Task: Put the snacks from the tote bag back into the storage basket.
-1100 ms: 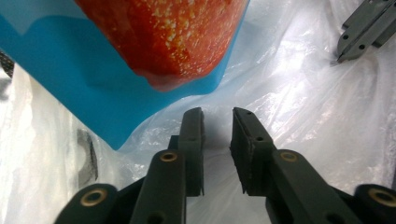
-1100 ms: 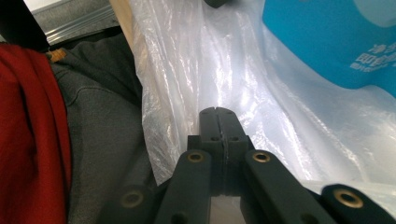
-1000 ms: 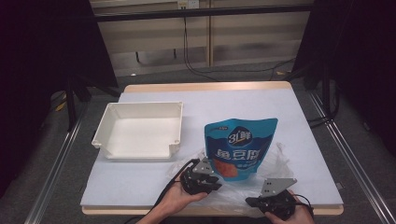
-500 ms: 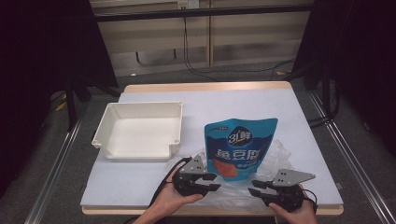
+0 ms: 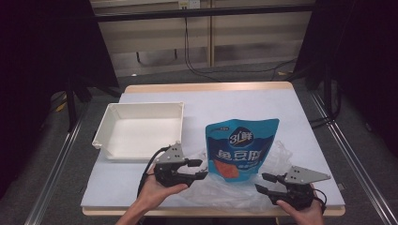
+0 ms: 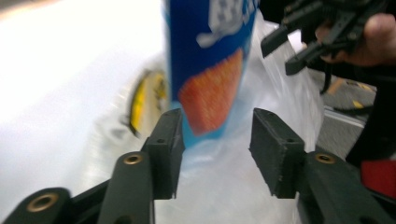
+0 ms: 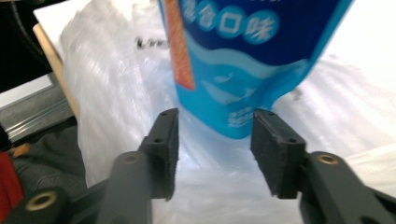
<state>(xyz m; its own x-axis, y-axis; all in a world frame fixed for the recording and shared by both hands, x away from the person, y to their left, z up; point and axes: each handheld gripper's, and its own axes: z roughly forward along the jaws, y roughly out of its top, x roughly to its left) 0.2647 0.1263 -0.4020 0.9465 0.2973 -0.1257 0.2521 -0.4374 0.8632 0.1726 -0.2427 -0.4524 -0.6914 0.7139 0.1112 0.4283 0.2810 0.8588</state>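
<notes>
High view, blue pouch (image 5: 241, 149) between left tongs (image 5: 201, 169), right tongs (image 5: 263, 183)

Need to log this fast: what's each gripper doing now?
Left gripper: open, jaws just opening, holding nothing.
Right gripper: open, jaws just opening, holding nothing.

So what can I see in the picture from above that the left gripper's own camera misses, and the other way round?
From above you get the white tray, the table and the left gripper seen from outside, held in a hand. The left gripper view gives its open jaws up close, with a corner of the blue pouch beyond them, and a yellow mark on the clear plastic bag. Both show the pouch, the bag under it, and the right gripper.
</notes>
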